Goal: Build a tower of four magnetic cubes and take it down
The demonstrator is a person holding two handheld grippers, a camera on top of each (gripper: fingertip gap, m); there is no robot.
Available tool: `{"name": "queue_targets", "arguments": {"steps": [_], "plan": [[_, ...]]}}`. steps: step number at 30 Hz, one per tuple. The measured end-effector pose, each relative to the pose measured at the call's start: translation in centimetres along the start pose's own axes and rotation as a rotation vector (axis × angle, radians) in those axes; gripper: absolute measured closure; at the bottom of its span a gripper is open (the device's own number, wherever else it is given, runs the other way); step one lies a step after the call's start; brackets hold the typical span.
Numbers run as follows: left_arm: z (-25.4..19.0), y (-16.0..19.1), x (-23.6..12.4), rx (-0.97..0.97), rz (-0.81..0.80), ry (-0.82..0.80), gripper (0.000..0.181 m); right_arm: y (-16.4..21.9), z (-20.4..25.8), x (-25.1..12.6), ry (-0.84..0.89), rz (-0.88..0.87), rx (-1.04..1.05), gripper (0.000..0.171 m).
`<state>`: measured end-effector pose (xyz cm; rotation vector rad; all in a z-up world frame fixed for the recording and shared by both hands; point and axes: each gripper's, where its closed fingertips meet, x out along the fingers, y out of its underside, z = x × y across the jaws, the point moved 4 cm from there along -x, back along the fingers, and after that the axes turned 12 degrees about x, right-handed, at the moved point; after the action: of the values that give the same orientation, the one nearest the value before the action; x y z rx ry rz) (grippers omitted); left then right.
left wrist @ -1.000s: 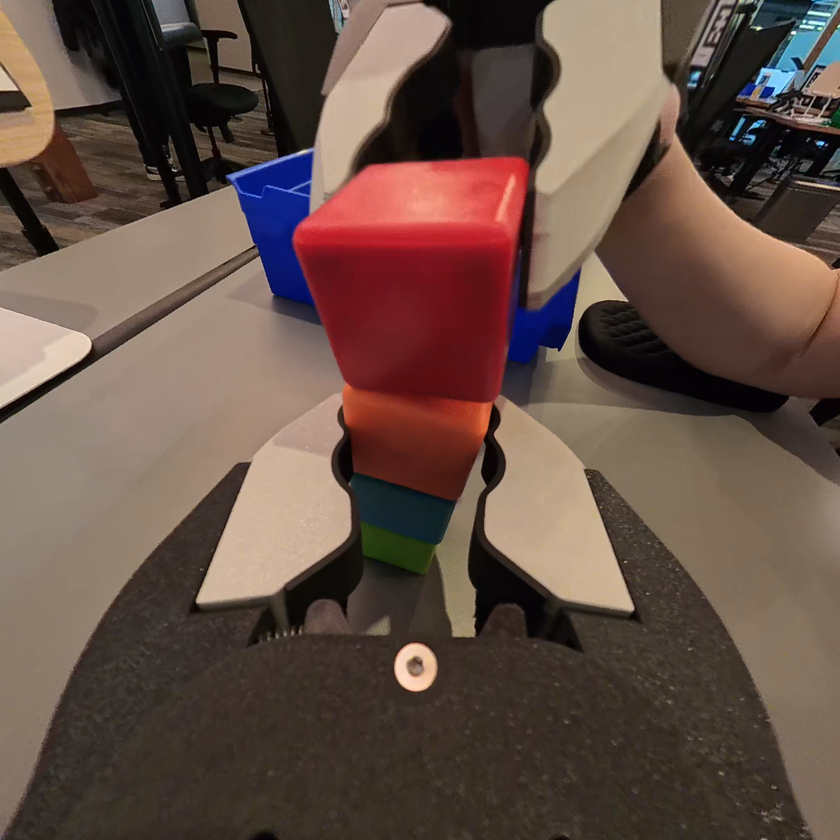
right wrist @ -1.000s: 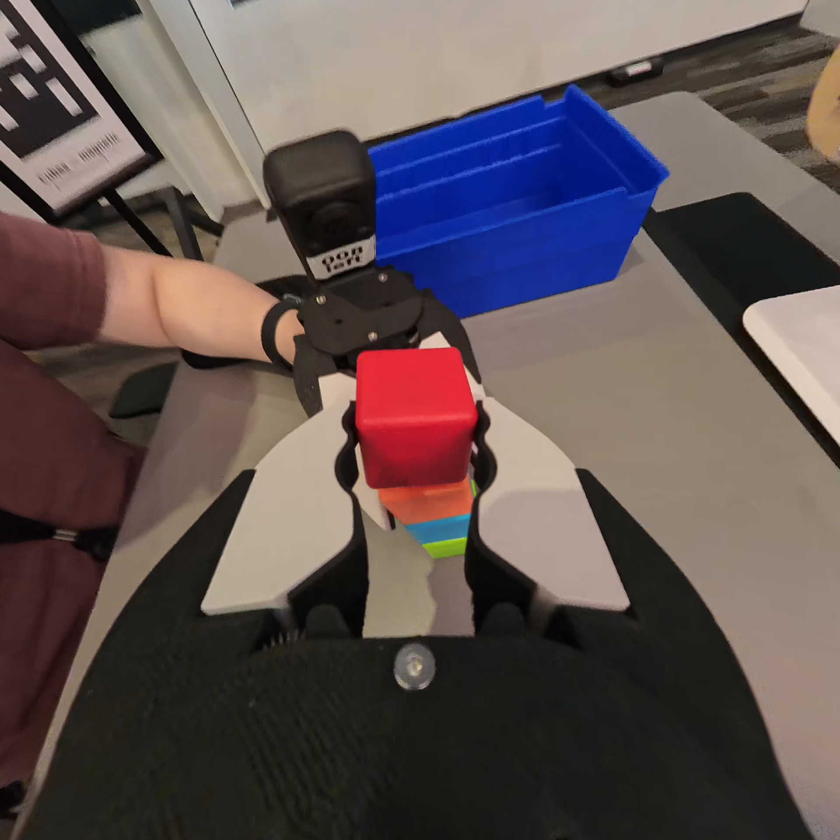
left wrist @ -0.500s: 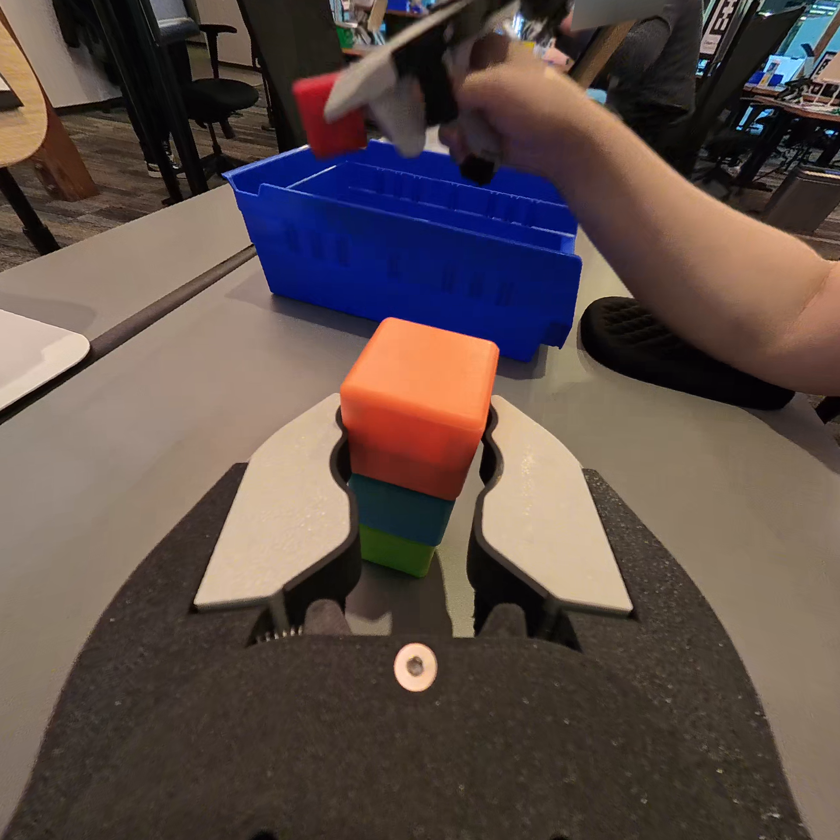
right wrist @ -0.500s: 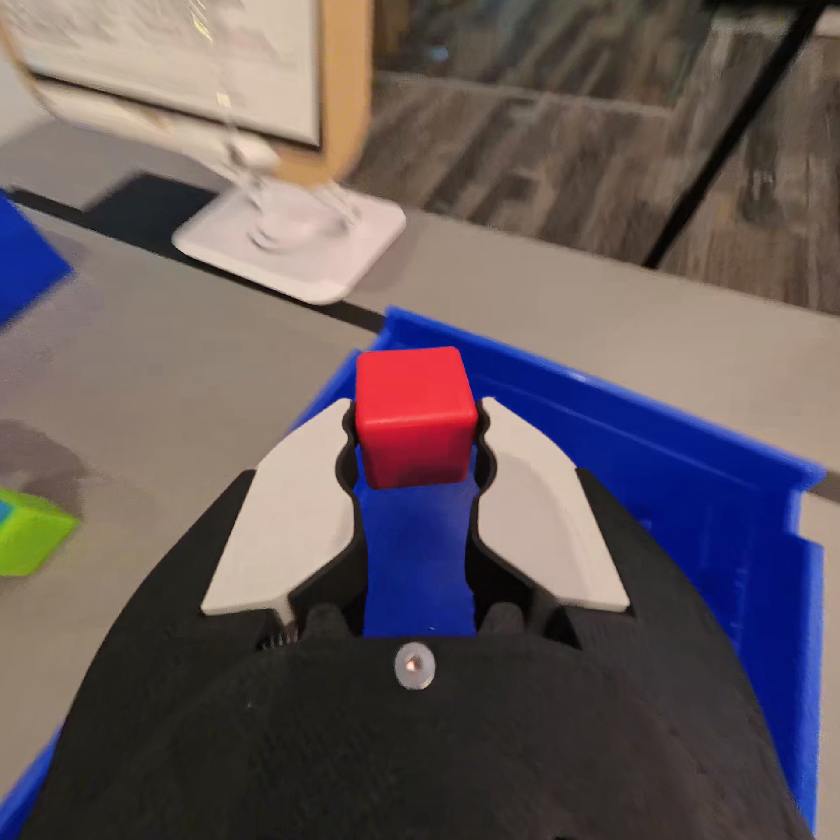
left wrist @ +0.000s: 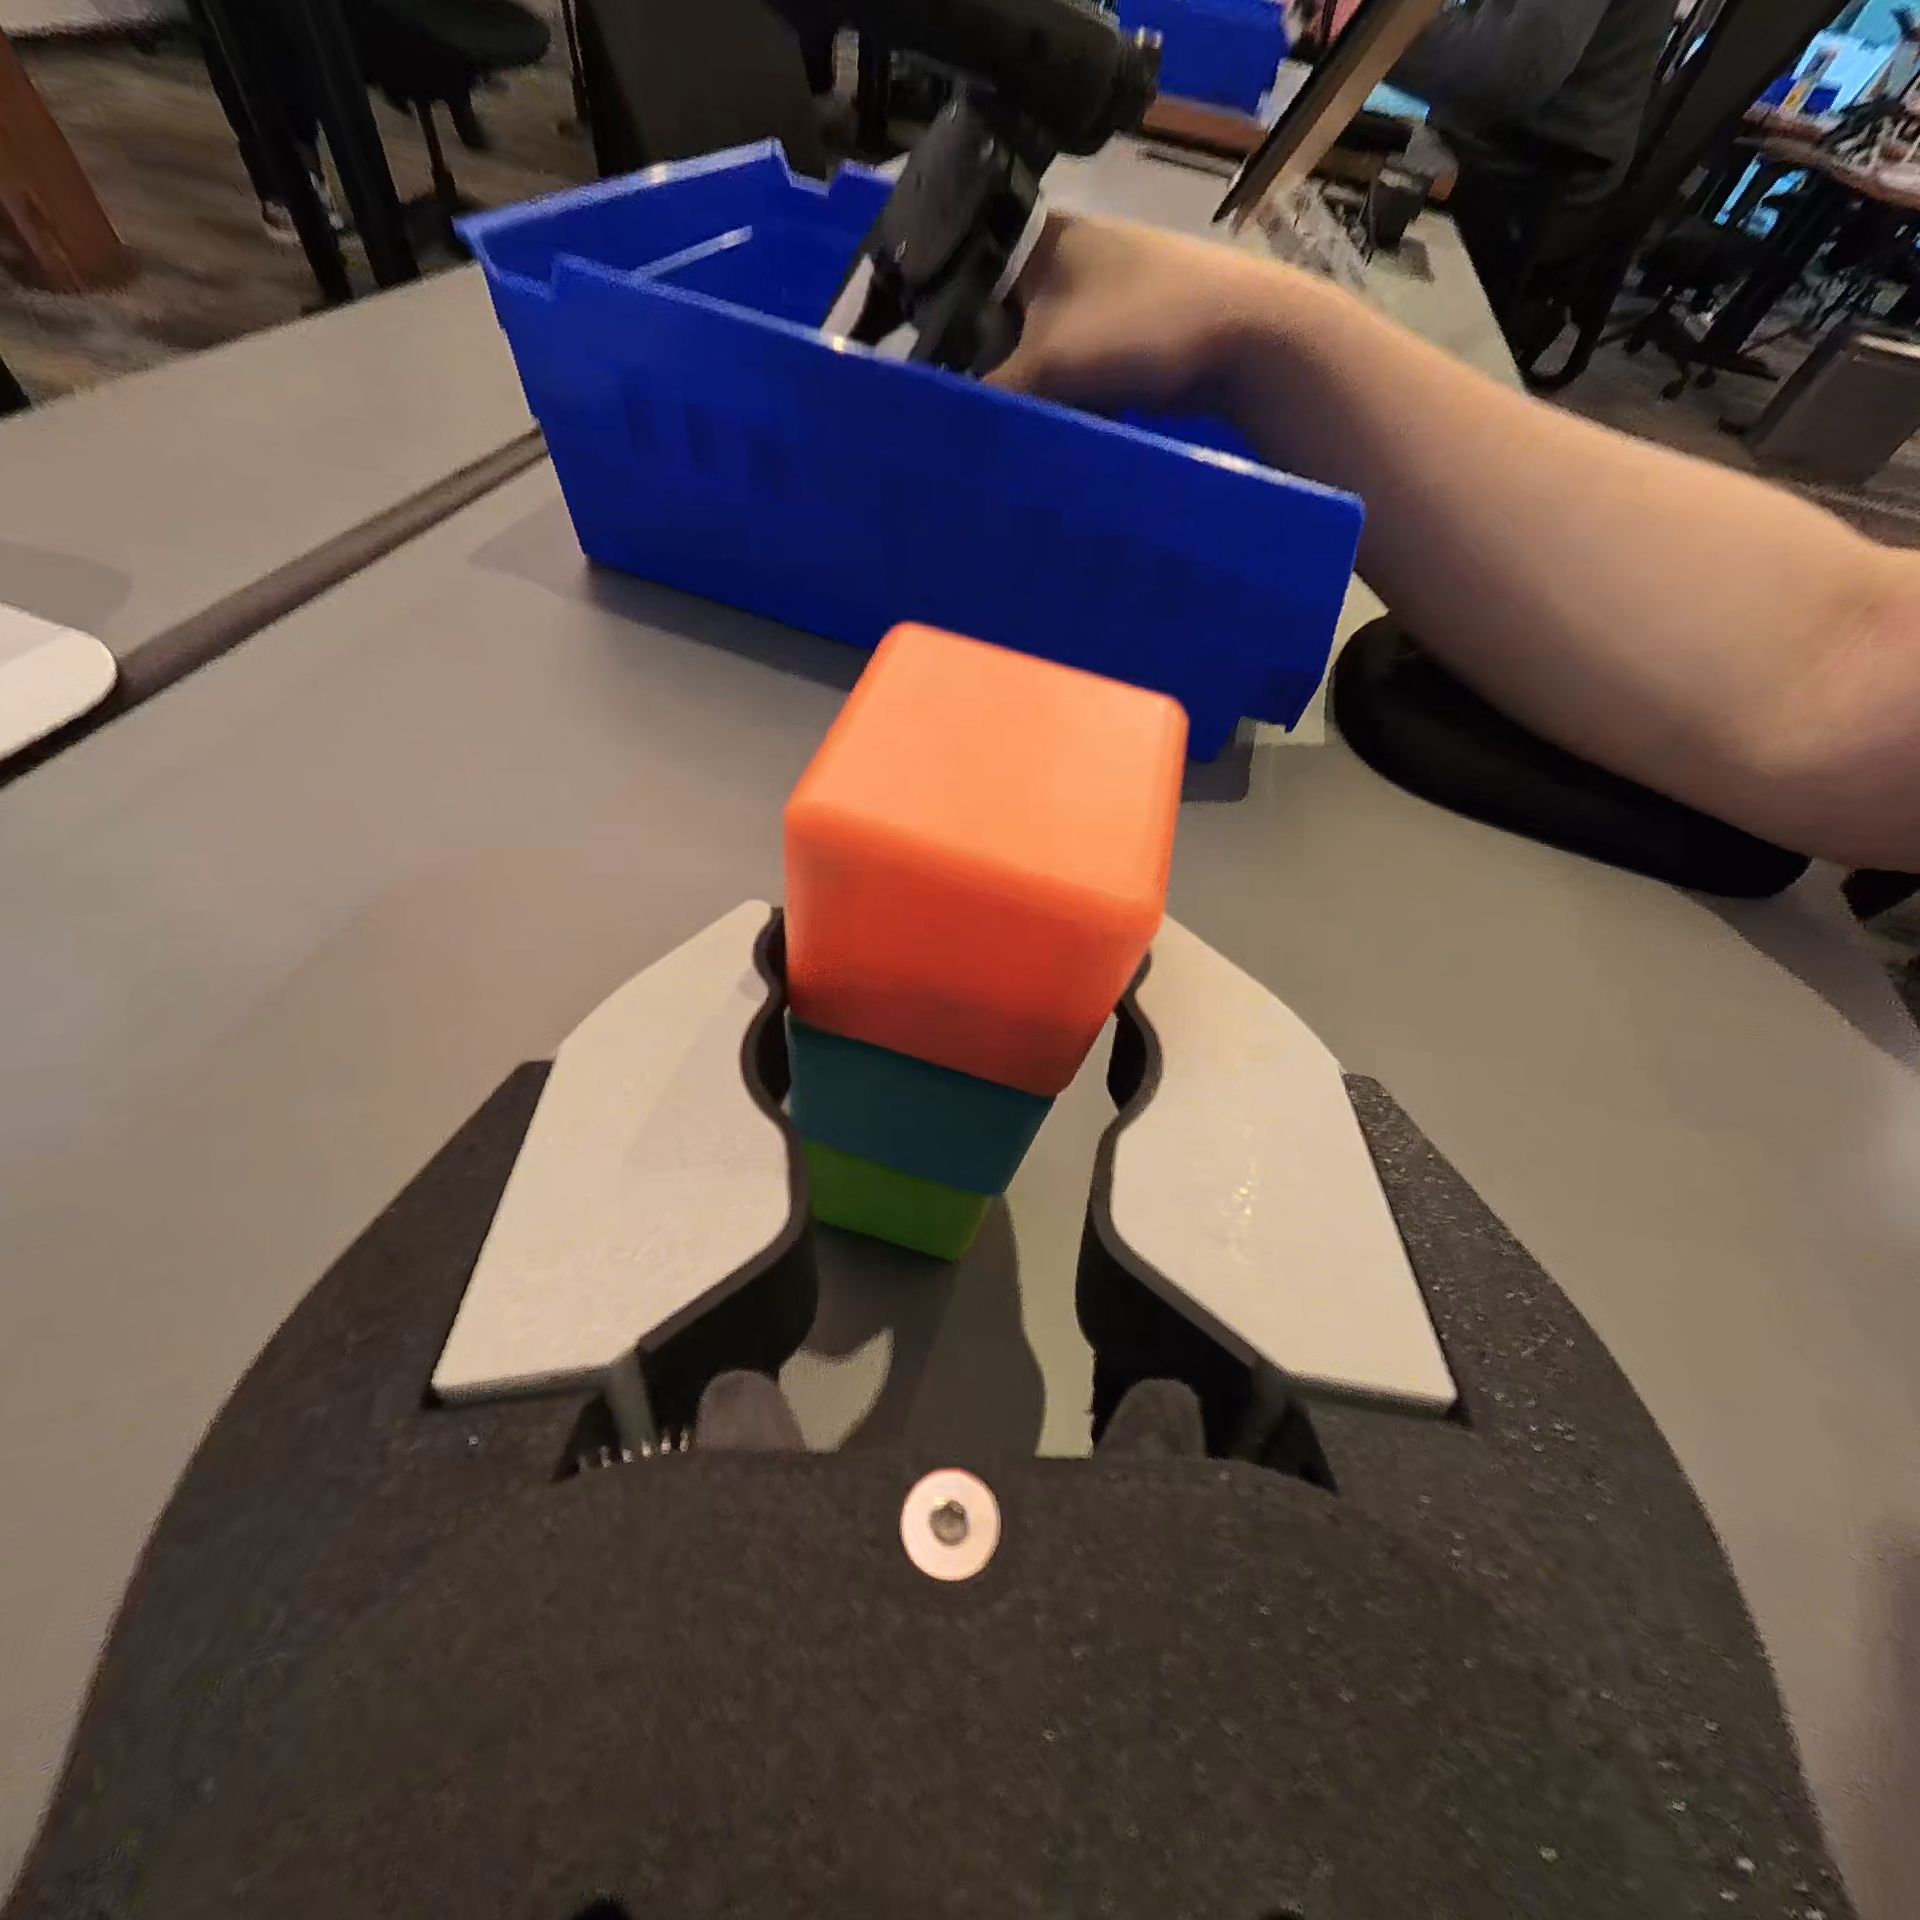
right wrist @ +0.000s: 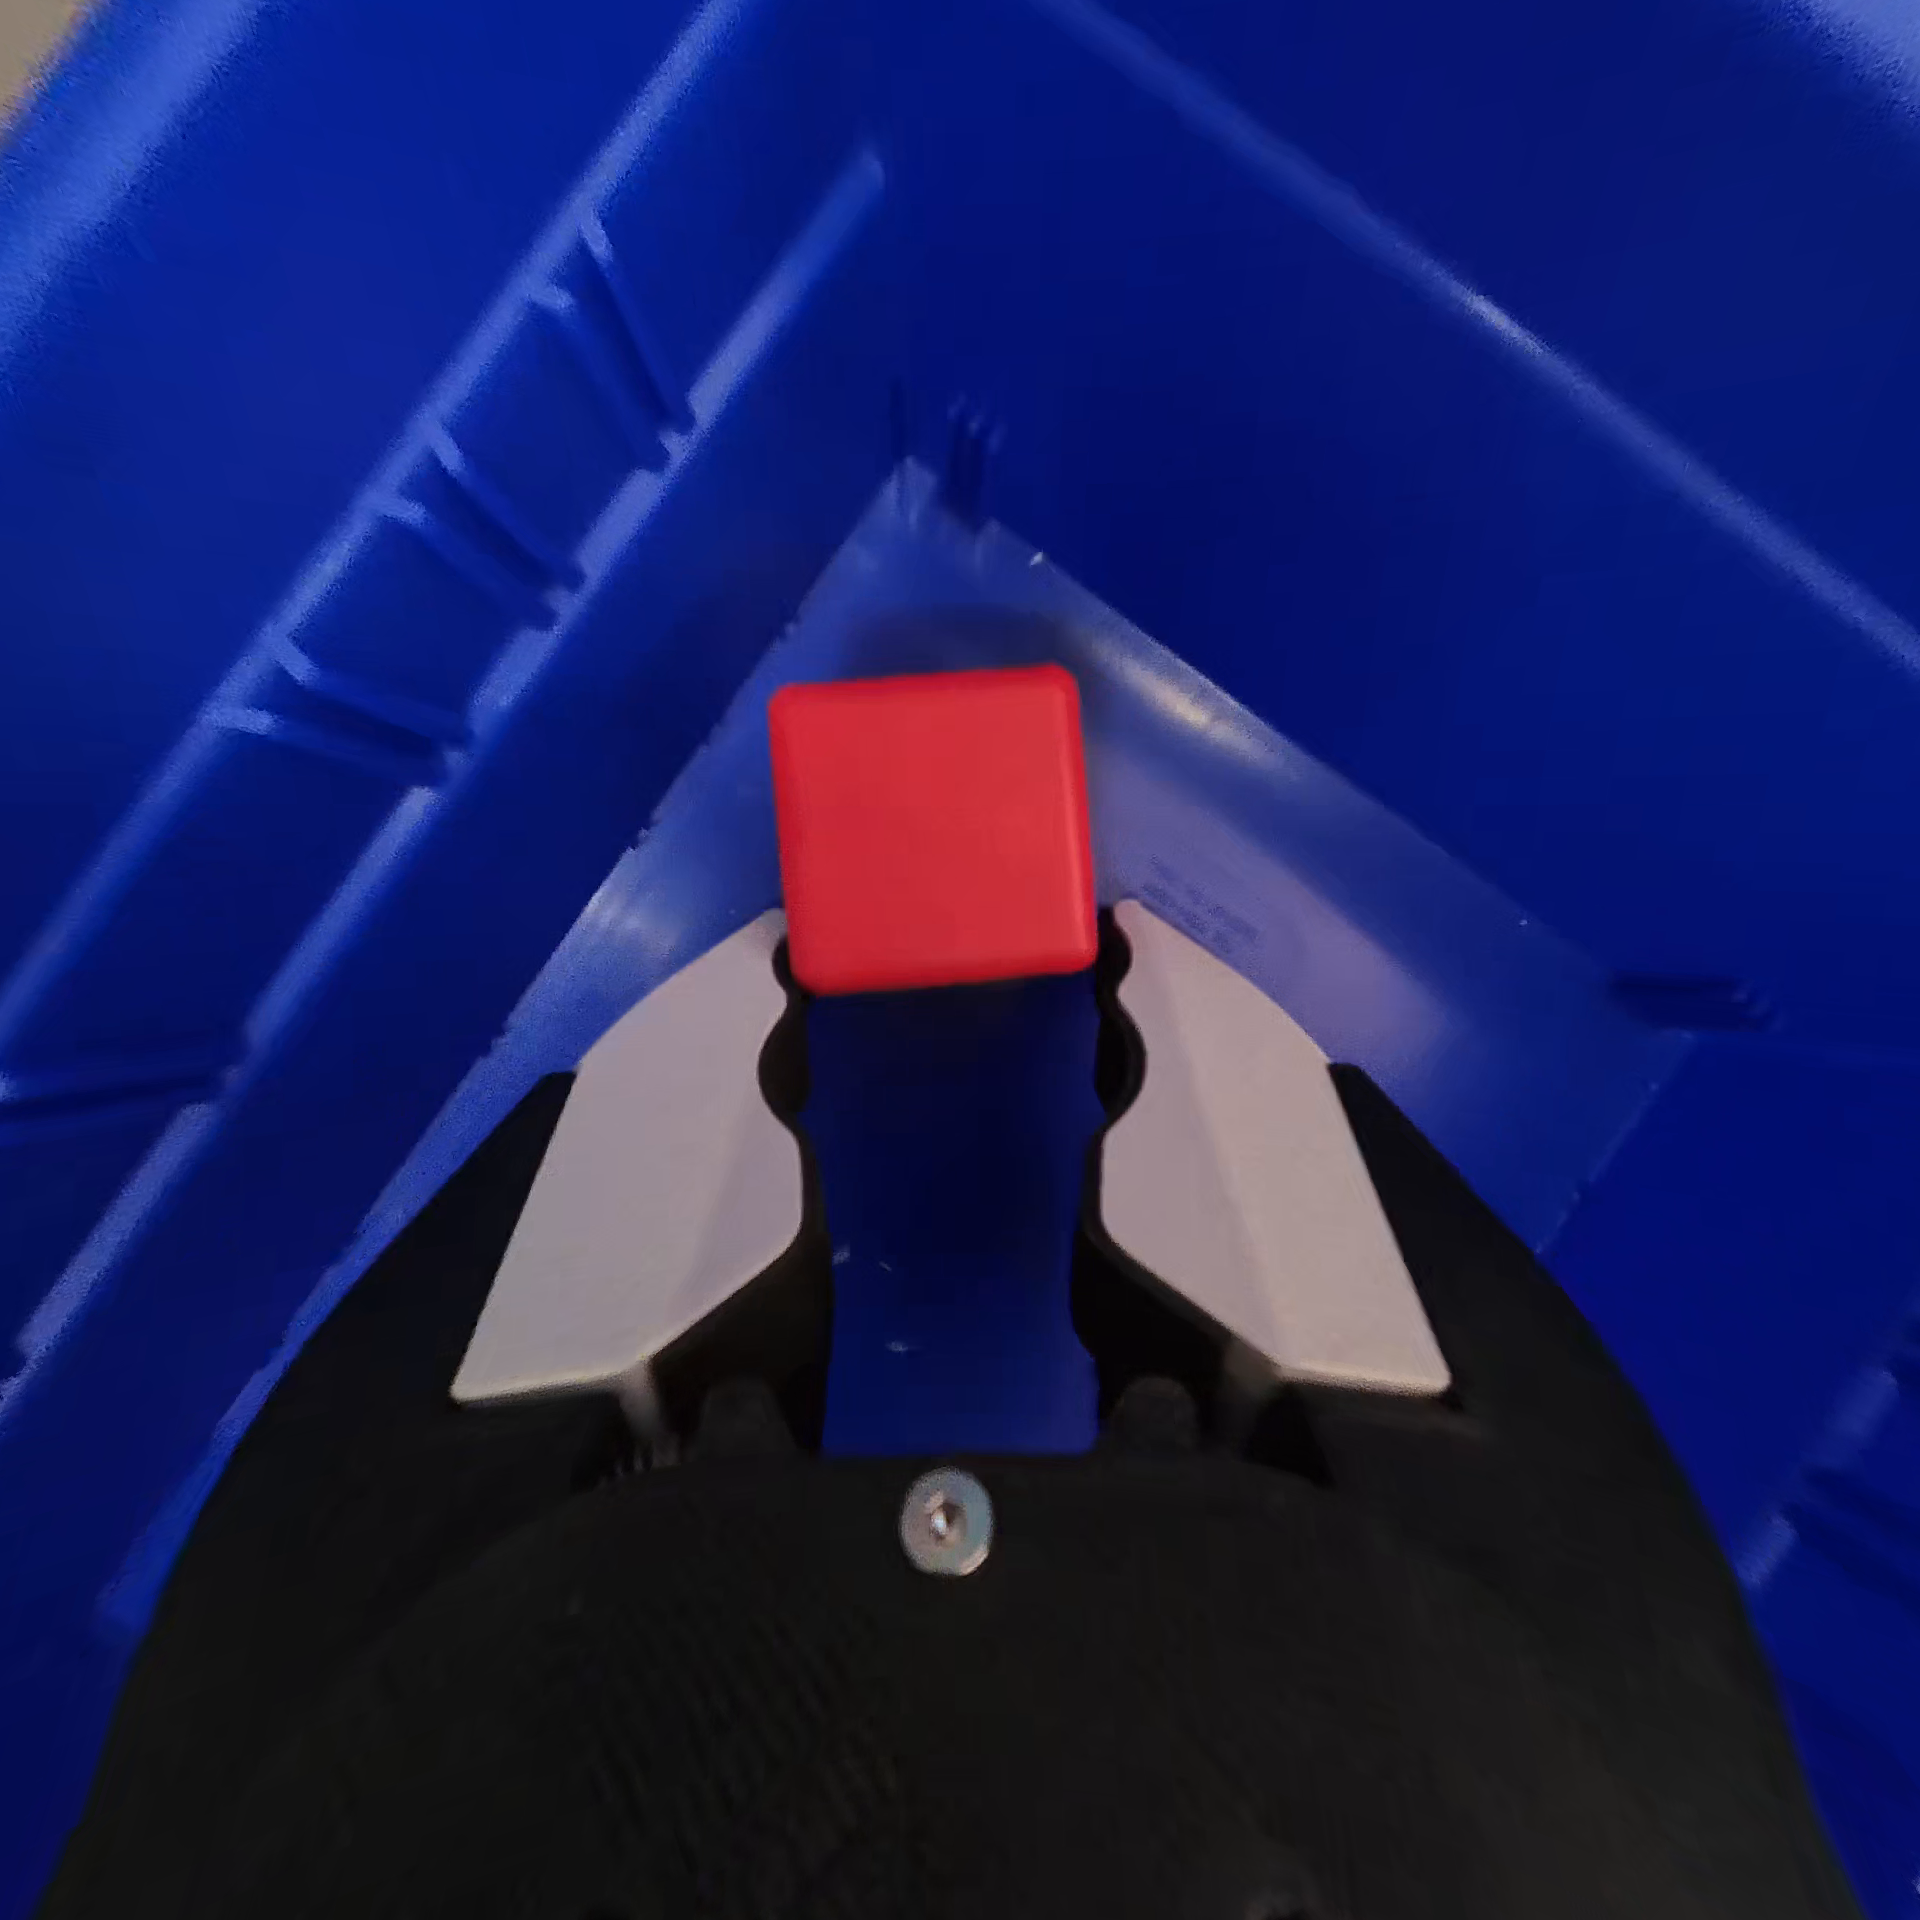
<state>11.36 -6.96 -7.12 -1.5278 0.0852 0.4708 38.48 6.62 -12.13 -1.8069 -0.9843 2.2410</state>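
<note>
A stack of three cubes stands on the grey table [left wrist: 364,831]: orange cube [left wrist: 977,852] on top, teal cube [left wrist: 914,1112] in the middle, green cube [left wrist: 894,1210] at the bottom. My left gripper [left wrist: 956,956] is shut on the orange cube's lower sides. The red cube [right wrist: 935,826] lies in a corner of the blue bin's floor [right wrist: 1299,831]. My right gripper [right wrist: 948,935] points down into the bin, its tips just beside the red cube's near edge, jaws slightly parted. The left wrist view shows the right gripper [left wrist: 935,260] dipped inside the bin [left wrist: 935,520].
The blue bin stands behind the stack. The person's forearm [left wrist: 1558,582] reaches across from the right into it. A black pad [left wrist: 1538,790] lies on the table under the arm. A white board corner [left wrist: 42,675] sits at the left. Chairs and desks stand beyond. The gap from one gripper's tips to the other's is roughly 30 cm.
The right gripper lifted the red cube off the stack, carried it over the bin and lowered it to the bin floor, then parted slightly. The left gripper has stayed on the orange cube.
</note>
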Motion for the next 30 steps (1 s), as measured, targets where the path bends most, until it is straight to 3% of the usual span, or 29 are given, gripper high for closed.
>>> {"name": "queue_targets", "arguments": {"steps": [5, 10, 12, 15, 17, 21, 24, 25, 30], "plan": [[0.1, 1.6, 0.4, 0.010, 0.085, -0.035, 0.122, -1.0, 0.2, -2.2, -0.067, -0.074, 0.038, 0.114], [-0.1, 2.0, 0.8, 0.005, 0.085, -0.018, 0.126, -4.2, 2.1, -10.1, 0.011, -0.277, -0.073, 0.114], [0.0, 2.0, 0.8, 0.006, 0.081, -0.020, 0.126, -5.7, 6.6, -12.9, -0.126, -0.393, -0.174, 0.115], [0.1, 2.0, 0.8, -0.006, 0.071, -0.013, 0.127, -6.0, 15.7, -14.8, -0.484, -0.466, -0.399, 0.107], [0.2, 2.0, 0.8, -0.021, 0.066, -0.007, 0.127, -5.3, 20.7, -14.2, -0.626, -0.454, -0.543, 0.106], [0.2, 2.0, 0.7, -0.005, 0.069, -0.004, 0.127, -4.1, 26.1, -9.9, -0.674, -0.332, -0.655, 0.110], [0.0, 2.1, 0.7, 0.015, 0.075, -0.012, 0.127, -2.6, 27.4, -7.5, -0.668, -0.214, -0.696, 0.112], [0.0, 2.1, 0.7, 0.014, 0.075, -0.010, 0.127, -2.5, 27.7, -7.2, -0.667, -0.208, -0.702, 0.120], [0.1, 2.0, 0.6, 0.011, 0.071, -0.007, 0.127, -2.8, 27.3, -7.0, -0.674, -0.171, -0.627, 0.121]]}}
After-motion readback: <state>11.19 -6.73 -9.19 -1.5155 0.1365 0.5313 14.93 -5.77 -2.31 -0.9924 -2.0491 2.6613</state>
